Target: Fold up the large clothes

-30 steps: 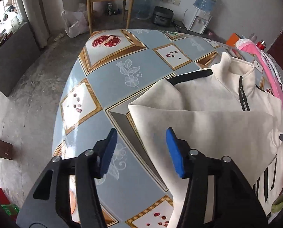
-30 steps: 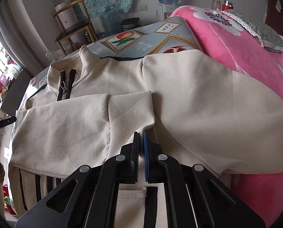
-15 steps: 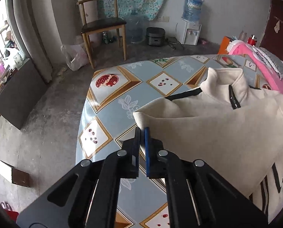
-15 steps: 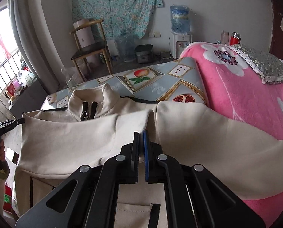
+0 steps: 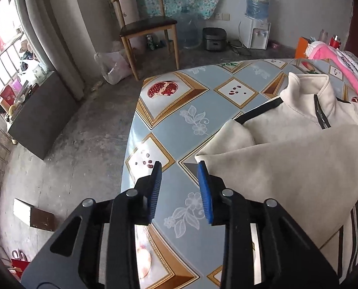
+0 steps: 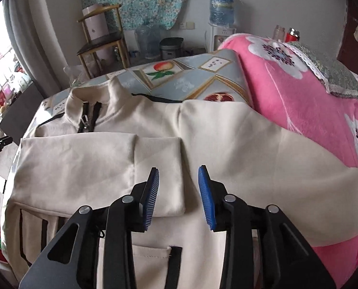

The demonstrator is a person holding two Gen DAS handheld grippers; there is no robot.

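Both claws just opened, releasing folded sleeve. Left gripper (image 5: 180,187) part-open, empty, jacket (image 5: 287,159) fold corner beside its right pad. Right gripper (image 6: 179,193) part-open, empty, above sleeve cuff (image 6: 158,175). Next: regrip 2nd sleeve at cuff, keep flat.

wrist views angled down, sharing jacket (image 5: 299,149)

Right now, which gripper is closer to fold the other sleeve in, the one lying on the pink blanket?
Probably the right gripper: that sleeve lies just beside it, over the pink blanket. The left gripper hovers off the jacket's far edge. Both just opened, empty.
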